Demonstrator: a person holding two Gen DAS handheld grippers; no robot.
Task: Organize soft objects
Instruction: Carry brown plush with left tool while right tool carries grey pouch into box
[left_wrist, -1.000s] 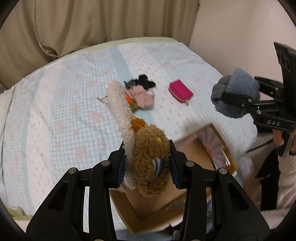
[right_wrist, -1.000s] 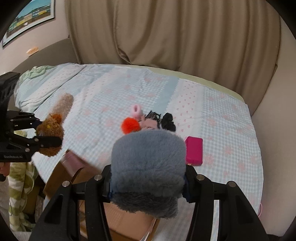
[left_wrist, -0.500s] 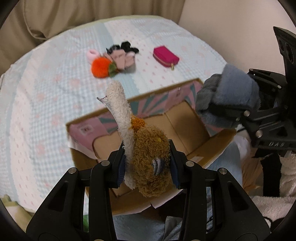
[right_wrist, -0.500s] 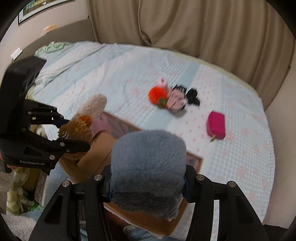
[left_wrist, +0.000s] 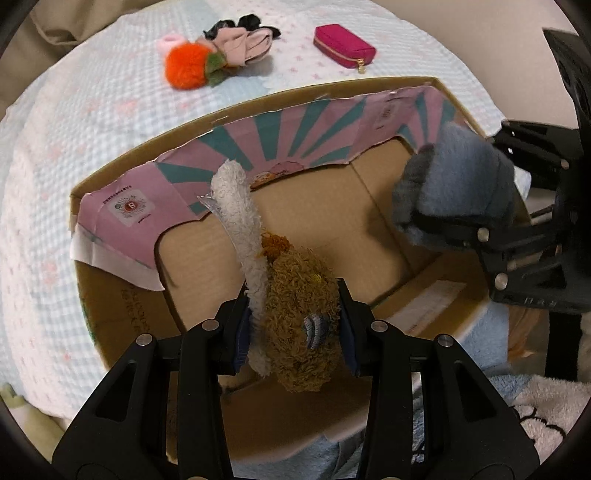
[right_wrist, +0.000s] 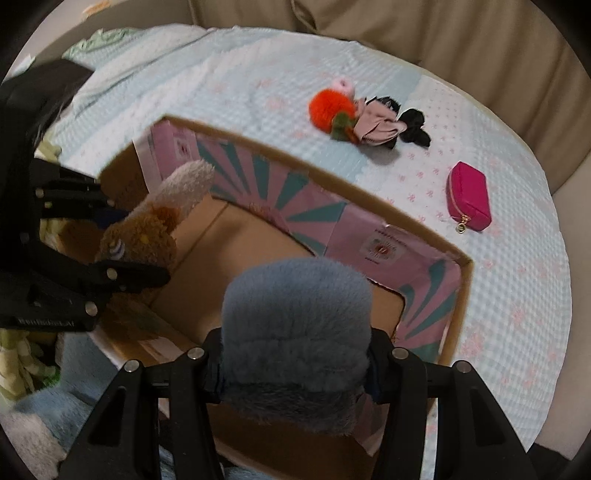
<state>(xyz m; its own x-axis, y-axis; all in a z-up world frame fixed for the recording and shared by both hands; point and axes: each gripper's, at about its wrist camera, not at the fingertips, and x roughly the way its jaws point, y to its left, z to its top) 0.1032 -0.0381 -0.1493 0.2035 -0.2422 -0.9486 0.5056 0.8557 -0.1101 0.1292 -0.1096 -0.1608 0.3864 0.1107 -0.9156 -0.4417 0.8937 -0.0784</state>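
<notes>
I've got the brown plush (left_wrist: 301, 325) pinched in my left gripper (left_wrist: 293, 332), its pale tail pointing to 11 o'clock, and the blue-grey fluffy piece (right_wrist: 295, 332) clamped in my right gripper (right_wrist: 295, 365), both over the open cardboard box (left_wrist: 258, 99).

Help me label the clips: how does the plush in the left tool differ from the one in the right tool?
The brown plush is curly tan, with a long cream part sticking up; the blue plush is smooth grey-blue and blocky. The brown plush looks slimmer between the left tool; the blue plush bulges past the right tool. Both are clamped and held over the open cardboard box.
</notes>
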